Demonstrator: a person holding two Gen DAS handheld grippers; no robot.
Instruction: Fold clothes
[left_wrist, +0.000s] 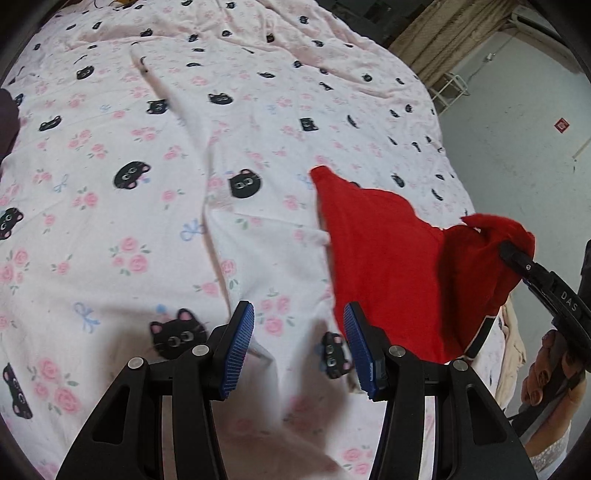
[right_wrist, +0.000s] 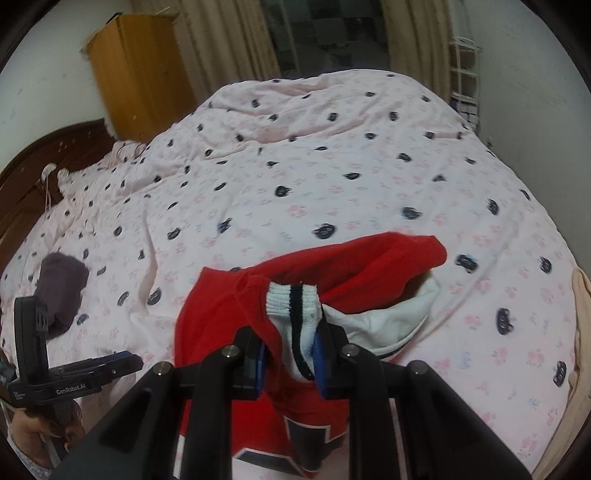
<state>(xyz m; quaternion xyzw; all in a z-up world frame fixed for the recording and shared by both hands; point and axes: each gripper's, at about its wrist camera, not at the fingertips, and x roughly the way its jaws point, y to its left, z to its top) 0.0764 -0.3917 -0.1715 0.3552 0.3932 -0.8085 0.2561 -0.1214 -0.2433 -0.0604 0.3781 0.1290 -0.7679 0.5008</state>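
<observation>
Right claw: clamped on the ribbed white, black-striped cuff of the red garment, lifted above the bed; garment's lower part cut off. Left claw: half open, empty, over the cat-print cover.

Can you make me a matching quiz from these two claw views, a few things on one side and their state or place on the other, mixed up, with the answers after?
Things:
1. left claw
2. right claw
3. dark purple garment
4. wooden cabinet

States or places:
A. lying loose on the bedspread
B. standing by the wall past the bed
C. shut on the red garment's striped cuff
D. open, nothing between its pads

Pairs: 1-D, 2-C, 3-A, 4-B
</observation>
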